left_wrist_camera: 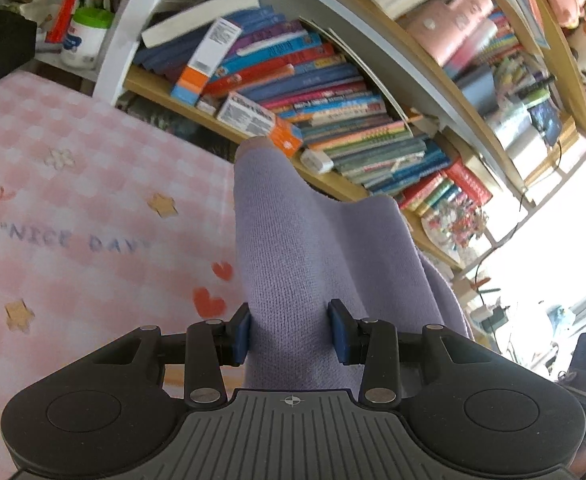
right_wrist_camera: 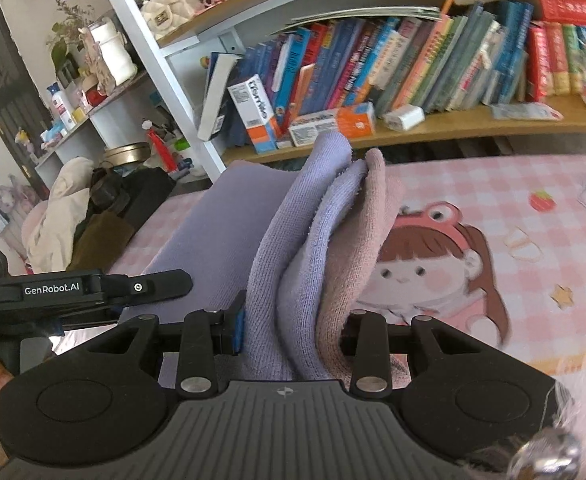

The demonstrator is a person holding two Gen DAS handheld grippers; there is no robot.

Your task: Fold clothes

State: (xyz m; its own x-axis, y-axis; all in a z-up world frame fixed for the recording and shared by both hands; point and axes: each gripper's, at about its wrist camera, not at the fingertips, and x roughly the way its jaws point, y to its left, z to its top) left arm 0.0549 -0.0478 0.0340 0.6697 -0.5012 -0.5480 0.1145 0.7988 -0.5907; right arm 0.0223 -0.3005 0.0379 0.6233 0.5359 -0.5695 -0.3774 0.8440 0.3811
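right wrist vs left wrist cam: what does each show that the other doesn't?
Right wrist only: the pink layer bunched with the lavender garment, the cartoon girl print, the left gripper seen from the side, and a clothes pile.

Left wrist only: the "NICE DAY" lettering, red hearts, and the bright window side.

Both: lavender fabric between the jaws, pink checked bedsheet, bookshelf.

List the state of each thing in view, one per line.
Left gripper: shut on lilac knit garment.
Right gripper: shut on bunched lilac and pink layers.
Lilac knit garment: lifted, draped between both grippers.
Pink checked mat: lying flat, partly covered.
Books: shelved, leaning.
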